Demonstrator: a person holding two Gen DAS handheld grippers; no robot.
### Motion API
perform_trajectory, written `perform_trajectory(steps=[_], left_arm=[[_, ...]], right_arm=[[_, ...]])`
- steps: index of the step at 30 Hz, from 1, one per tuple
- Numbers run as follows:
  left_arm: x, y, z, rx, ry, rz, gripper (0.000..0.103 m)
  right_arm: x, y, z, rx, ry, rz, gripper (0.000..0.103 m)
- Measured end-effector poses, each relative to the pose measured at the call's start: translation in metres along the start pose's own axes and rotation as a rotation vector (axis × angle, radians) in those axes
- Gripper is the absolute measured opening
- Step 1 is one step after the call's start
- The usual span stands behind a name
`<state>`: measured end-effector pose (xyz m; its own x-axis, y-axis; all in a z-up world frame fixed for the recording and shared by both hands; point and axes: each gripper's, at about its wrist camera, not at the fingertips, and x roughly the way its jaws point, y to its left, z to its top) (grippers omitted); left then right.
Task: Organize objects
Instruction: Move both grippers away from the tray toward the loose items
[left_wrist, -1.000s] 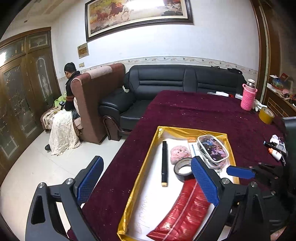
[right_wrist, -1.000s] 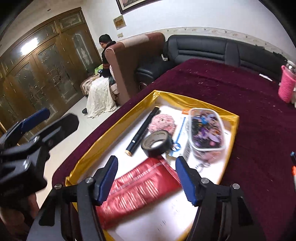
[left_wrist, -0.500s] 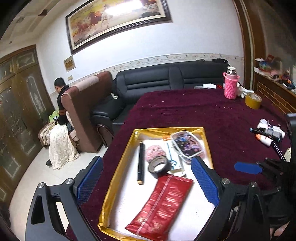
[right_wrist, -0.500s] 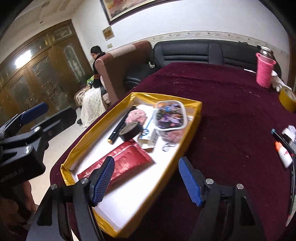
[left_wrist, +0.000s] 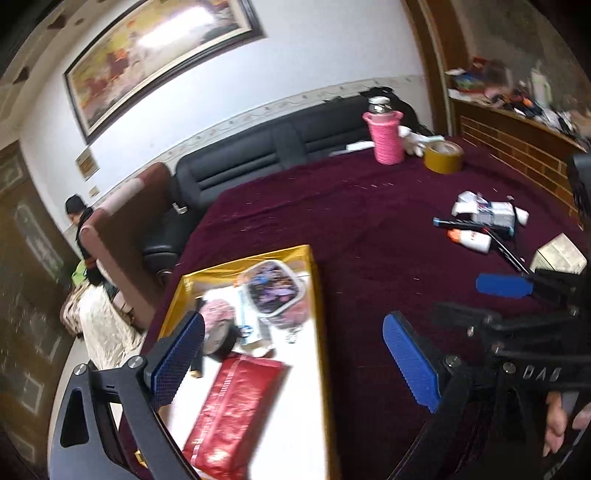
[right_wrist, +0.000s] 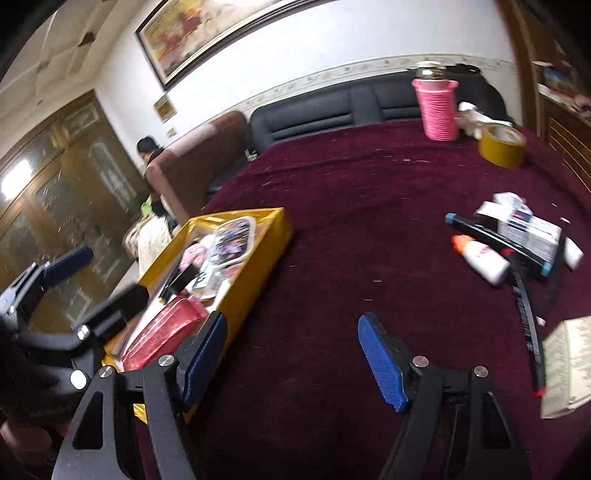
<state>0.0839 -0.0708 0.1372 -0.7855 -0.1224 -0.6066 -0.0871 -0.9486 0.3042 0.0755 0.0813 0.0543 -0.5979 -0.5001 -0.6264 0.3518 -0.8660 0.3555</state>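
A gold box on the maroon table holds a red pouch, a clear plastic case, a pink ball and a black tape roll. My left gripper is open and empty over the box's right edge. My right gripper is open and empty above bare cloth, right of the box. A loose pile lies at the right: a white bottle with an orange cap, a black marker, a small white box and a black strap.
A pink-sleeved flask and a yellow tape roll stand at the table's far side. A paper booklet lies at the right edge. A black sofa and a seated person are beyond the table.
Both grippers have swung right, away from the box's middle toward the loose pile. Both stayed open and empty.
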Motion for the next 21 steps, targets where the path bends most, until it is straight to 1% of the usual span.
perform_trajectory(steps=[5, 9, 10, 14, 16, 18, 21], left_arm=[[0.009, -0.034, 0.007, 0.046, 0.022, -0.058, 0.097], [0.022, -0.062, 0.010, 0.065, 0.066, -0.140, 0.097], [0.024, -0.066, 0.009, 0.068, 0.070, -0.147, 0.097], [0.045, -0.086, 0.001, 0.075, 0.109, -0.181, 0.097], [0.057, -0.093, -0.006, 0.057, 0.144, -0.217, 0.097], [0.069, -0.099, -0.015, 0.040, 0.183, -0.248, 0.097], [0.082, -0.105, -0.024, 0.029, 0.218, -0.266, 0.097]], right_arm=[[-0.019, -0.040, -0.001, 0.065, -0.030, -0.035, 0.079], [-0.034, -0.071, -0.002, 0.122, -0.054, -0.067, 0.079], [-0.038, -0.079, -0.002, 0.138, -0.061, -0.074, 0.079], [-0.061, -0.117, 0.005, 0.207, -0.108, -0.119, 0.079], [-0.072, -0.138, 0.012, 0.244, -0.129, -0.147, 0.079], [-0.081, -0.154, 0.018, 0.267, -0.144, -0.183, 0.079], [-0.087, -0.178, 0.031, 0.293, -0.145, -0.227, 0.079]])
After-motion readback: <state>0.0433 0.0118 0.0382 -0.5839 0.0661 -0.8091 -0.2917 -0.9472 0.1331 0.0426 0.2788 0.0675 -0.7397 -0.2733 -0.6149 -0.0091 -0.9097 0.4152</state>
